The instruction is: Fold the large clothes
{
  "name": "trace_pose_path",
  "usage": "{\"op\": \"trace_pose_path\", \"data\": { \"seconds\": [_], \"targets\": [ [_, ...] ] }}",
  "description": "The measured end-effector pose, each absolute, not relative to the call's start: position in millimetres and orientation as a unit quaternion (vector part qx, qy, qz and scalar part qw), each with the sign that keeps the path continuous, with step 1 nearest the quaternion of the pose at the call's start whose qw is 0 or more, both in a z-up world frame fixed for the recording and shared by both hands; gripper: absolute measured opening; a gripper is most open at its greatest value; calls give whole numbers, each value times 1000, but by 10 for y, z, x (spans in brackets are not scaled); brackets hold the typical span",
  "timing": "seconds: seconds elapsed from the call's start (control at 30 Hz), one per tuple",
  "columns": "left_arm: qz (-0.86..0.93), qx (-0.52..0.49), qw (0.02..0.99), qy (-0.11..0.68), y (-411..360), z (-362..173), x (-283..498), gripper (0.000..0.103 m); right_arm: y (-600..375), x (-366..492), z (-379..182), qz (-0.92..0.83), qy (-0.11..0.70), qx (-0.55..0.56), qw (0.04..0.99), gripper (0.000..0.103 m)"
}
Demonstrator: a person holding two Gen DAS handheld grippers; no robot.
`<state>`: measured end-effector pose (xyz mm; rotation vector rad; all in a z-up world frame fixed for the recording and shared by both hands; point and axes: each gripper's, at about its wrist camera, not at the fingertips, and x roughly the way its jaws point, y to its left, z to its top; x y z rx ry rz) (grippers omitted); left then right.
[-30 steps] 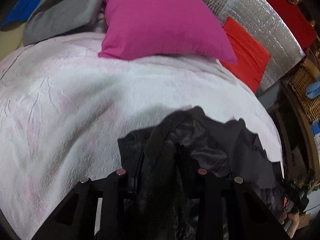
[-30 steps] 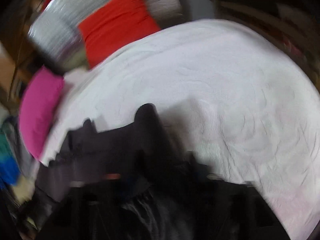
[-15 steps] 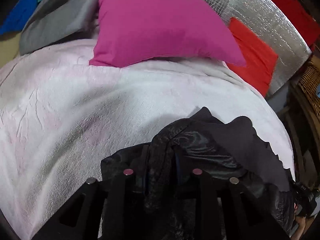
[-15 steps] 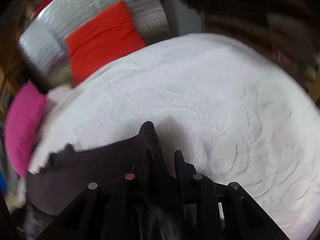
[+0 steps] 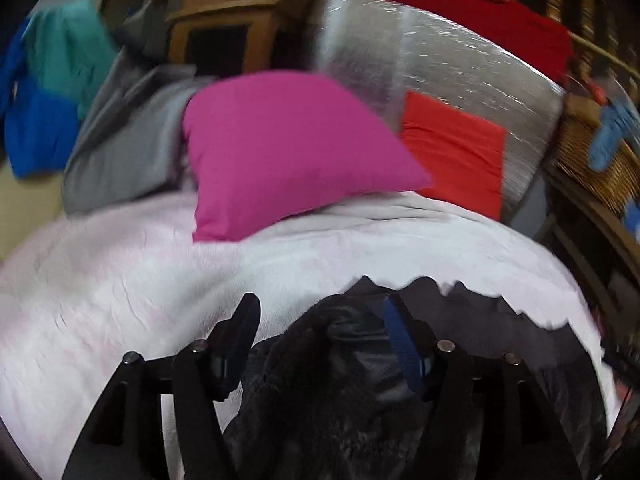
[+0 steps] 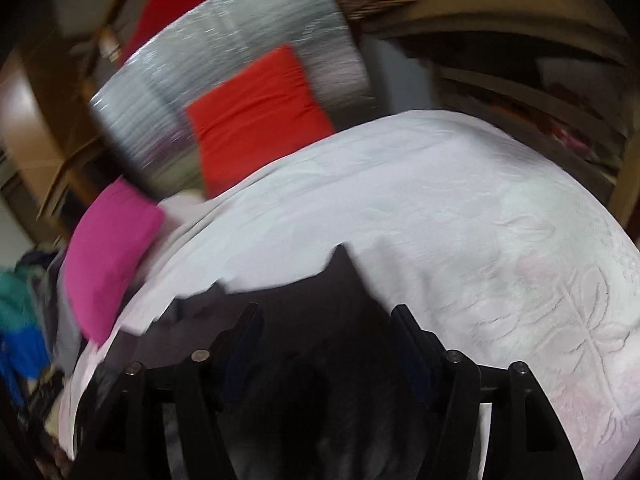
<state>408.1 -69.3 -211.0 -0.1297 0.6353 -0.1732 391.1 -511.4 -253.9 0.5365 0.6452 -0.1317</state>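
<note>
Left wrist view takes in a bed spread with a white textured blanket [image 5: 120, 288], which fills most of the frame. At the far side a silver quilted panel [image 5: 460, 68] leans upright, with a magenta pillow [image 5: 280, 152] resting on the blanket's far edge and a red cushion [image 5: 452, 148] just right of it, against the panel. A grey garment [image 5: 120, 152] is heaped to the pillow's left. Near the camera, a dark garment [image 5: 352, 380] lies crumpled on the blanket's near right part, its far edge jagged. The left gripper [image 5: 320, 316] has just been opening; its jaws stand apart with the cloth bunched loose between them, the pads not pressing it. In the right wrist view the right gripper [image 6: 326, 320] has likewise just been opening, its jaws apart over the same dark garment [image 6: 288, 300], which lies flat below them.
</note>
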Motion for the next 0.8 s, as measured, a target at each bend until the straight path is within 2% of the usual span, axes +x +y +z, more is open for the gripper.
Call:
{"op": "trace_pose_path", "data": {
  "seconds": [0.03, 0.17, 0.33, 0.4, 0.5, 0.67, 0.8],
  "targets": [
    [-95, -49, 944, 312, -728, -2102, 4056, 66, -5039, 3892, -2544, -43, 322, 267, 907, 48],
    [-112, 10, 935, 336, -902, -2200, 3939, 68, -4740, 3896, -2617, -9, 342, 276, 898, 48],
    [-65, 12, 880, 471, -832, -2769, 4176, 68, -4405, 4093, -2907, -20, 405, 250, 879, 48],
    [-65, -9, 881, 469, -791, -2782, 4177, 68, -4358, 4206, -3060, -29, 434, 240, 868, 47],
    [-79, -8, 885, 459, -753, -2676, 4150, 68, -4301, 4213, -2927, -28, 415, 239, 878, 47],
    [-95, -95, 880, 455, -451, -2562, 4148, 68, -3845, 4448, -2663, 53, 396, 223, 889, 49],
    [-85, -103, 879, 458, -362, -2546, 4166, 68, -3310, 4866, -2670, 145, 422, 258, 857, 50]
  ]
}}
